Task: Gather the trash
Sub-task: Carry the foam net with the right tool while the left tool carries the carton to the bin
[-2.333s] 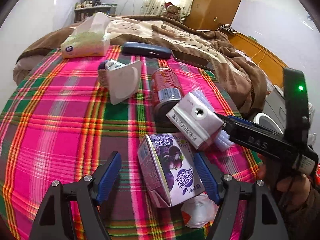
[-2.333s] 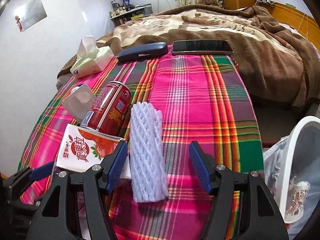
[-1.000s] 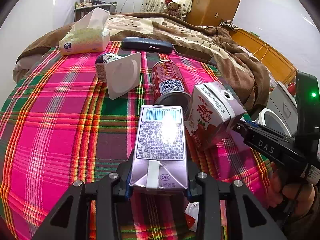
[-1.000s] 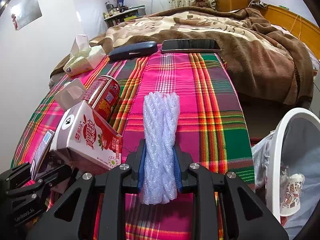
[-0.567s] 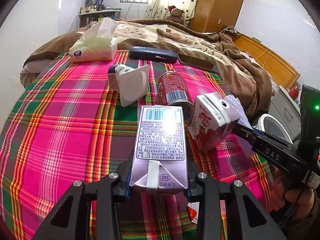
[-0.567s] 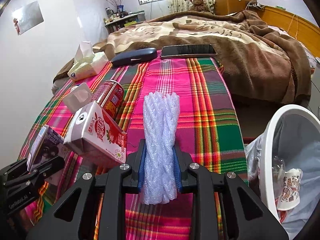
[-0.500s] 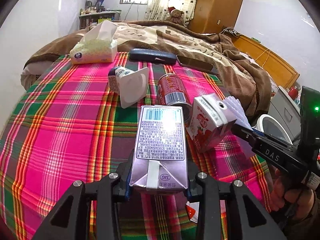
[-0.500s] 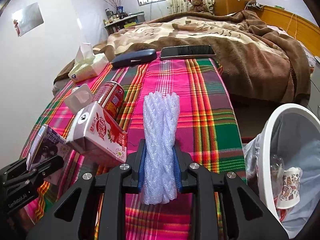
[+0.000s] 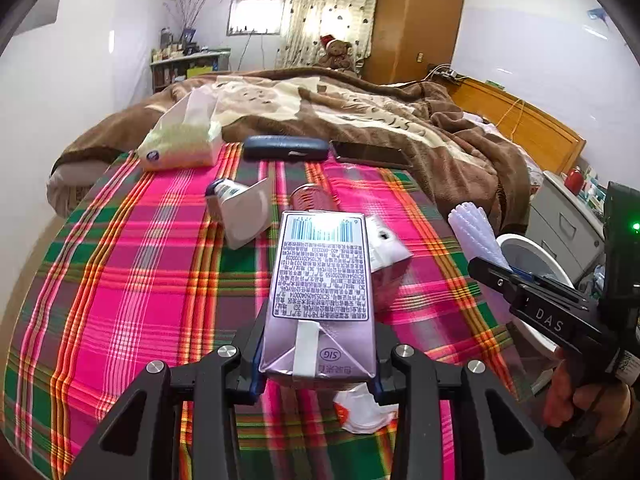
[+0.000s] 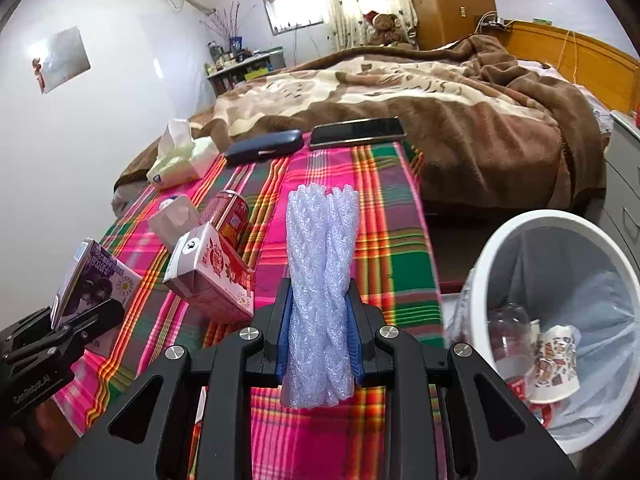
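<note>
Our left gripper (image 9: 316, 364) clamps a purple juice carton (image 9: 322, 300) above the plaid counter (image 9: 132, 280). Our right gripper (image 10: 320, 344) squeezes a white foam net (image 10: 322, 280), raised near the white bin (image 10: 500, 248) beside the counter.

Bright daylight from the far window (image 9: 256, 14), glare on curtains (image 9: 332, 8), fisheye bending, dark corner vignette

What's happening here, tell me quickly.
A person is clearing trash off a plaid-covered table with two handheld grippers. The left gripper is shut on a purple drink carton, lifted off the cloth. The right gripper is shut on a white foam net sleeve. A lined white bin stands beside the table. A red carton and a red can remain.
</note>
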